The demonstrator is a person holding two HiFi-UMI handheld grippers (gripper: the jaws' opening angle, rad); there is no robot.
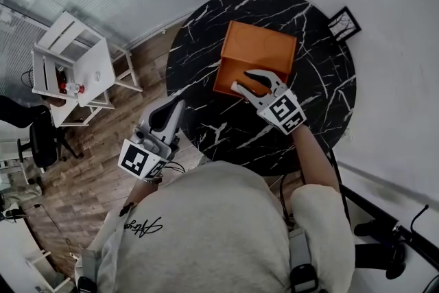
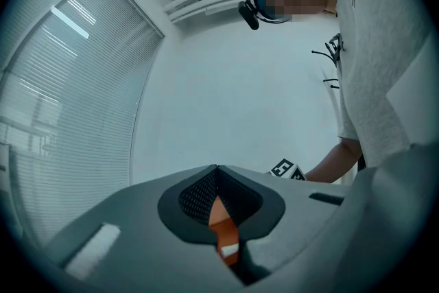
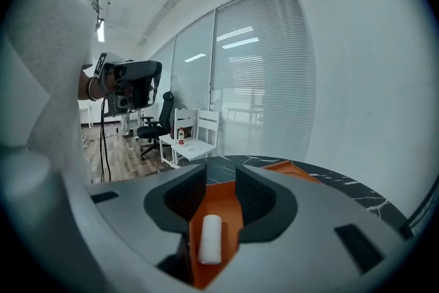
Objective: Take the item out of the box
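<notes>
An orange box (image 1: 257, 44) stands closed near the middle of a round black marble table (image 1: 206, 31). My right gripper (image 1: 242, 79) is at the box's near side, jaws apart, with nothing visibly between them. In the right gripper view the open right gripper (image 3: 221, 171) looks across the table (image 3: 343, 185), with a corner of the box (image 3: 295, 168) just right of the jaws. My left gripper (image 1: 175, 106) hovers off the table's left edge, shut and empty. The left gripper view shows the left gripper (image 2: 217, 168) pointing up at a wall and ceiling. The item inside the box is hidden.
A white chair (image 1: 72, 68) with a small red bottle stands on the wood floor at left, beside a black office chair (image 1: 41, 141). A small black frame (image 1: 343, 24) sits at the table's far right edge. A white wall runs close behind the table.
</notes>
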